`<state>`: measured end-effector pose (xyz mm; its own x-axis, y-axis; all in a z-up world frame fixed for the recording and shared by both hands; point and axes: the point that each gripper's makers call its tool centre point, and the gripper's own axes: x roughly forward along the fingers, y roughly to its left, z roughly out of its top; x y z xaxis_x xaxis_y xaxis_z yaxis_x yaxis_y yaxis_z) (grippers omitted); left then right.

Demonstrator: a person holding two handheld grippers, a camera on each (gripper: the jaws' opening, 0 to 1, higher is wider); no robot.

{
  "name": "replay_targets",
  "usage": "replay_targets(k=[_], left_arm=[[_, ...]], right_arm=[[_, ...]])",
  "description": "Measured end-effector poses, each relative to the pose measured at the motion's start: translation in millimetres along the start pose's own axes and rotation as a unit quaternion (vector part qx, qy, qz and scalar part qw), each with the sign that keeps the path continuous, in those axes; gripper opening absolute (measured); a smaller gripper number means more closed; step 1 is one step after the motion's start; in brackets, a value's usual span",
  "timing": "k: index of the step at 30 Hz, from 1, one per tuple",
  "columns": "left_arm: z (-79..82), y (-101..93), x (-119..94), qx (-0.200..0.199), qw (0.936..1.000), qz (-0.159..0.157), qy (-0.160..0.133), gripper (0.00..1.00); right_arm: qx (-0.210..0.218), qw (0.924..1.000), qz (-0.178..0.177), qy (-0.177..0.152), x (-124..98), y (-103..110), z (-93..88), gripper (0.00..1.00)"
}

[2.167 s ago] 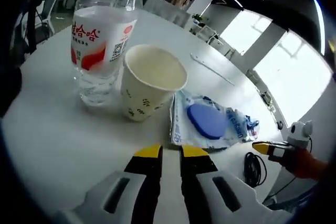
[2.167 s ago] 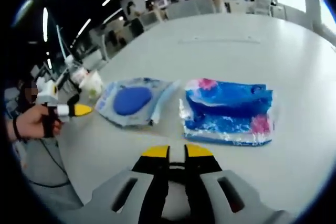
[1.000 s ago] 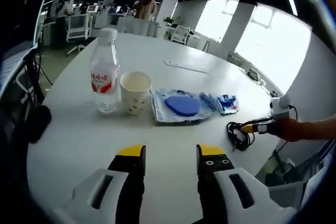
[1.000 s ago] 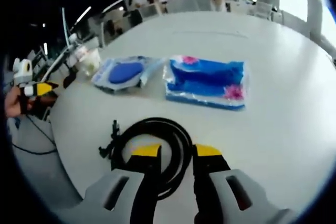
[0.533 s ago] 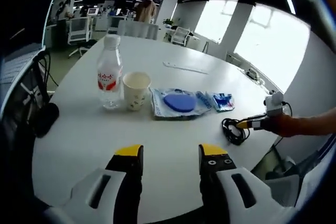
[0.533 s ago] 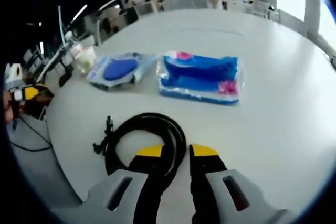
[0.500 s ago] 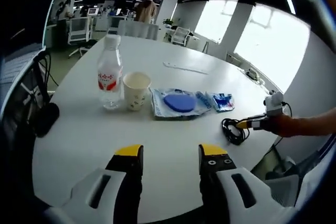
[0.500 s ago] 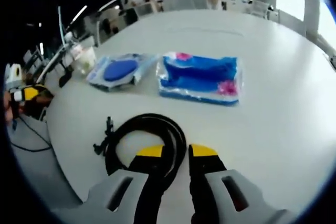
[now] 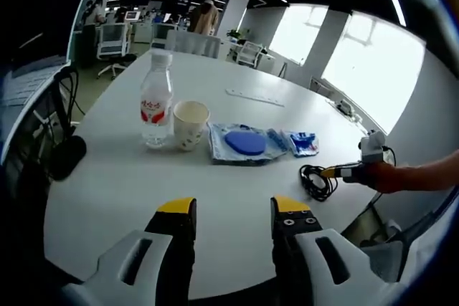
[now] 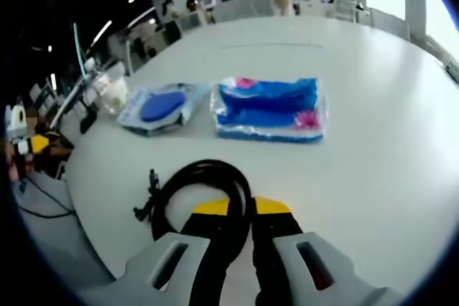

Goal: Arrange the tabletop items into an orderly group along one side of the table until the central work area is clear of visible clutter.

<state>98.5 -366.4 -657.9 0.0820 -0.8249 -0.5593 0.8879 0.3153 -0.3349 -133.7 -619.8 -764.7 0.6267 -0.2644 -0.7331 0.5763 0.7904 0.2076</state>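
- The left tongs (image 9: 228,209) hung spread over the near edge of the white worktop (image 9: 107,177).
- Well ahead of them, from left to right, ran a row: an upright water bottle (image 9: 156,99), a paper cup (image 9: 190,124) mouth up, a blue pad packet (image 9: 242,143) and a blue wipes pack (image 9: 302,143).
- Right of that row lay the coiled black cable (image 9: 315,180).
- The right tongs (image 10: 239,208) were pinching the cable's loop (image 10: 197,195).
- The wipes pack (image 10: 270,109) lay flat ahead, its long axis crosswise.
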Motion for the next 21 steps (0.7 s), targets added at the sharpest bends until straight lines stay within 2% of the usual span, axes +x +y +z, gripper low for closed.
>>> replay_targets(k=[11, 21], left_arm=[[0.9, -1.3, -4, -0.005, 1.0000, 0.000, -0.007, 0.40], [4.5, -1.1, -7, -0.008, 0.9998, 0.002, -0.016, 0.41]], right_arm=[[-0.013, 0.9997, 0.012, -0.017, 2, 13, 27.6, 0.05], [-0.007, 0.9997, 0.015, -0.017, 12, 20, 36.8, 0.06]])
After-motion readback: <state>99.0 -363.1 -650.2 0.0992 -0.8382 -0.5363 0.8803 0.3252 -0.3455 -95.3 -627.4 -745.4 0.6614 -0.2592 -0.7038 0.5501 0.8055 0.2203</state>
